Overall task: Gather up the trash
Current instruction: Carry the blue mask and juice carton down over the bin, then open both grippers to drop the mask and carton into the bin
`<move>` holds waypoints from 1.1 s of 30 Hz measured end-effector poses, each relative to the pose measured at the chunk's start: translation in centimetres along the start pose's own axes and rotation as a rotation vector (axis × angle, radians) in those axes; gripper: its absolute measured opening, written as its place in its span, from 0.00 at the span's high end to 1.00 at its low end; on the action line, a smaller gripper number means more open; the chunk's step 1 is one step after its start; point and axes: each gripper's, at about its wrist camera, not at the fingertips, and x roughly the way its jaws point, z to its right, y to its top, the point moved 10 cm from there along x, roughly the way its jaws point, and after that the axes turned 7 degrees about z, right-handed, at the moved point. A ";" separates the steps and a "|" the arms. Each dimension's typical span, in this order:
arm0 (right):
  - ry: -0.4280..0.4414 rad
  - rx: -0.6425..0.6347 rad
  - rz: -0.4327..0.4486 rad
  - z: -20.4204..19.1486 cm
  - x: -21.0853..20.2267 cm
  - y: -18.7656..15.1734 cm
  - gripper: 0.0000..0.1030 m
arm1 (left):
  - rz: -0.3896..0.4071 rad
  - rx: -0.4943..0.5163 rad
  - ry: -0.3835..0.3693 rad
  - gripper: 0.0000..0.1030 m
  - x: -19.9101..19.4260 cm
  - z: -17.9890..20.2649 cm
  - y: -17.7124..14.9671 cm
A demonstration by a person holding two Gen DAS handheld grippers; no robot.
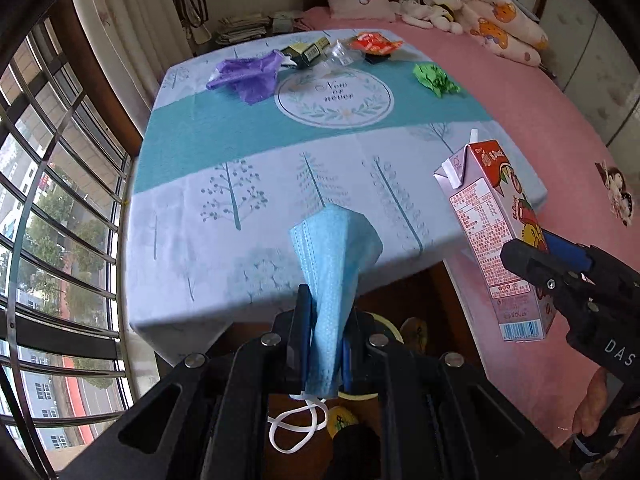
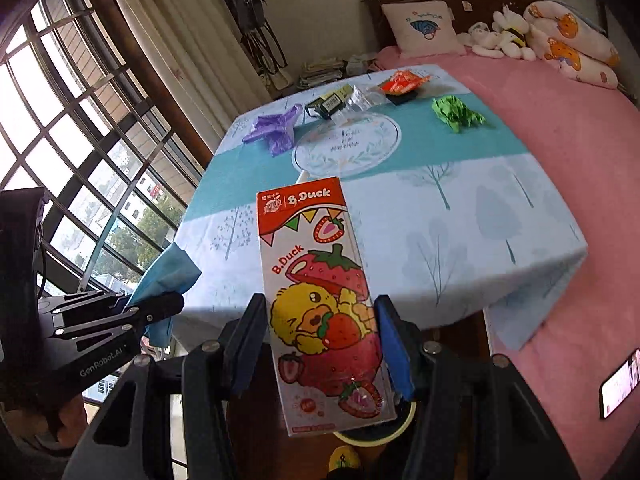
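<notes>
My left gripper (image 1: 326, 304) is shut on a blue face mask (image 1: 334, 256), held in the air just in front of the table's near edge; its white ear loops (image 1: 298, 426) hang below. My right gripper (image 2: 320, 320) is shut on a strawberry B.Duck drink carton (image 2: 320, 292), also held in front of the near edge; it shows at the right of the left wrist view (image 1: 496, 232). At the far end of the table lie a purple plastic bag (image 1: 248, 74), a dark small box (image 1: 306, 52), a clear plastic cup (image 1: 340, 54), an orange wrapper (image 1: 374, 44) and a green crumpled paper (image 1: 434, 78).
The table has a blue tree-print cloth (image 1: 256, 168). A pink bed (image 1: 532, 128) with pillows and plush toys runs along its right side. A barred window (image 1: 52, 208) is at the left. A round rimmed container (image 2: 372, 436) shows below the grippers, mostly hidden. A phone (image 2: 620, 384) lies on the bed.
</notes>
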 end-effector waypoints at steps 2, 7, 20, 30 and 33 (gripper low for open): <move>-0.017 0.025 -0.035 0.7 -0.2 -2.3 0.47 | -0.049 0.012 -0.024 0.91 0.6 1.2 -2.4; -0.047 0.087 -0.123 2.6 0.6 -8.2 0.47 | -0.136 0.062 -0.064 0.91 2.8 4.0 -7.3; -0.097 0.238 -0.315 10.1 12.3 -22.9 0.47 | -0.349 0.066 -0.095 0.90 18.8 7.6 -19.3; -0.103 0.315 -0.394 14.4 22.2 -29.1 0.45 | -0.359 0.031 -0.055 0.57 28.4 6.7 -23.5; -0.109 0.336 -0.400 15.2 23.5 -30.1 0.42 | -0.363 -0.013 -0.038 0.22 29.7 5.6 -23.9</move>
